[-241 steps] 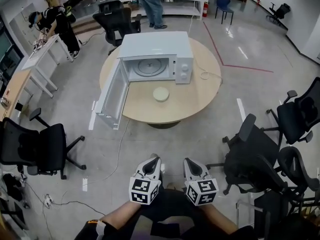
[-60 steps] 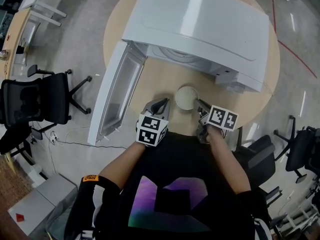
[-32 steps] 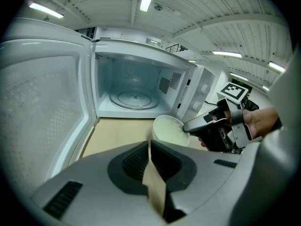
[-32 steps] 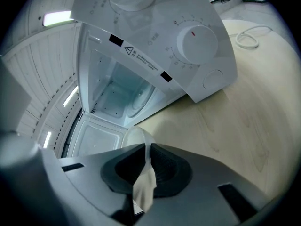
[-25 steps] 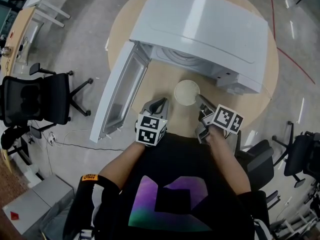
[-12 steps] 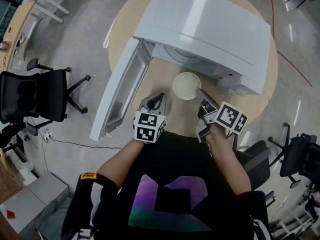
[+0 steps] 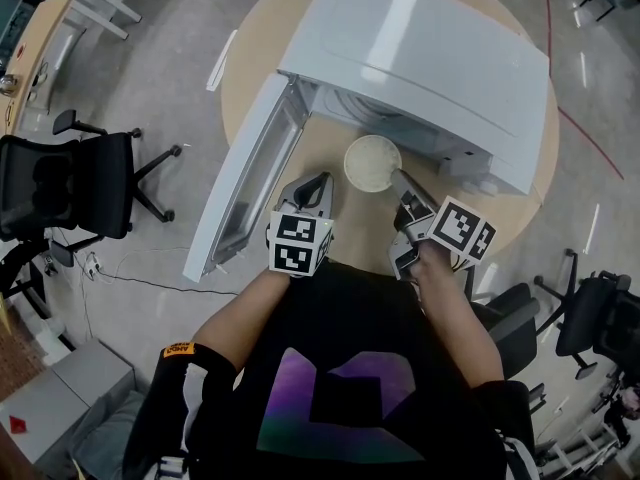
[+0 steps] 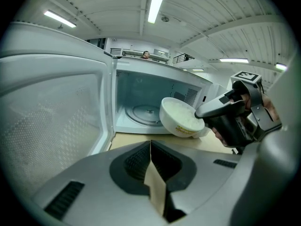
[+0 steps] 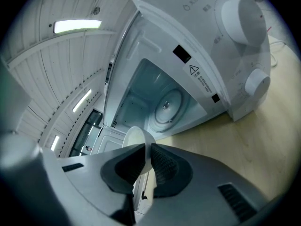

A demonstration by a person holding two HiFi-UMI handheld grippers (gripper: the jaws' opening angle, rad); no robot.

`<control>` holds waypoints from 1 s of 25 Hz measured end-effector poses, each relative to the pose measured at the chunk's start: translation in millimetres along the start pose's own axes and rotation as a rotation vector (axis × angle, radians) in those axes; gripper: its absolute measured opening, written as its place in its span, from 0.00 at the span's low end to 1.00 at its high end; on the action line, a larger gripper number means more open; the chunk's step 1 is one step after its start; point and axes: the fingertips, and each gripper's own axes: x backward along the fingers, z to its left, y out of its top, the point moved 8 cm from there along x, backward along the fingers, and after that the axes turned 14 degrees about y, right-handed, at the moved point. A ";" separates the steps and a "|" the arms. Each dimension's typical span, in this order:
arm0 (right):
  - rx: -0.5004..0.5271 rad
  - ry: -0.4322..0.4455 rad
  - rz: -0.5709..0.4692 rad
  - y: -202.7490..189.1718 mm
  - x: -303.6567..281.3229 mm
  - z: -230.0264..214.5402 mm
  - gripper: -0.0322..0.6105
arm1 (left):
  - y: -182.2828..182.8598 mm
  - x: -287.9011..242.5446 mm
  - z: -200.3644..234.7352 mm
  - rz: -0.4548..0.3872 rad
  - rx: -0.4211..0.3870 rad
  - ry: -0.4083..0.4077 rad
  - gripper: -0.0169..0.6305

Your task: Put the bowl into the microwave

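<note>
1. We pinch the white bowl's (image 9: pixel 136 142) rim in our right gripper (image 9: pixel 145 149); only the left gripper view shows it tilted at the microwave's (image 8: pixel 155 98) mouth.
2. Our left gripper (image 8: pixel 150 146), jaws pressed together, sits at the bowl's 8 o'clock, beside the open door (image 7: pixel 250 183).

Round wooden table (image 7: pixel 252 68) in the middle of the room, pale grey glossy floor (image 7: pixel 150 108) all around it. Black office chair (image 7: pixel 75 183) sits off to the left on its star base, and more black chairs (image 7: pixel 595 318) crowd the right edge. A red line (image 7: pixel 578 130) runs across the floor up on the right. A thin cable (image 7: pixel 150 277) trails over the floor on the left. Wooden desk edge (image 7: pixel 20 48) top left, grey box (image 7: pixel 50 408) bottom left. Overhead, a ribbed white ceiling (image 8: pixel 94 4) with a long strip light (image 8: pixel 157 1) glowing.
</note>
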 end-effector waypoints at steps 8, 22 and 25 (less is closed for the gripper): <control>-0.001 -0.011 -0.013 5.2 -17.4 2.4 0.13 | 16.9 -9.3 6.4 -0.021 0.007 0.007 0.10; -0.051 -0.070 -0.138 23.4 -39.4 -8.0 0.13 | 45.3 -38.1 1.0 -0.038 -0.008 -0.003 0.10; -0.060 -0.077 -0.163 27.3 -43.8 -11.5 0.13 | 51.0 -46.3 -1.4 -0.040 -0.016 0.000 0.10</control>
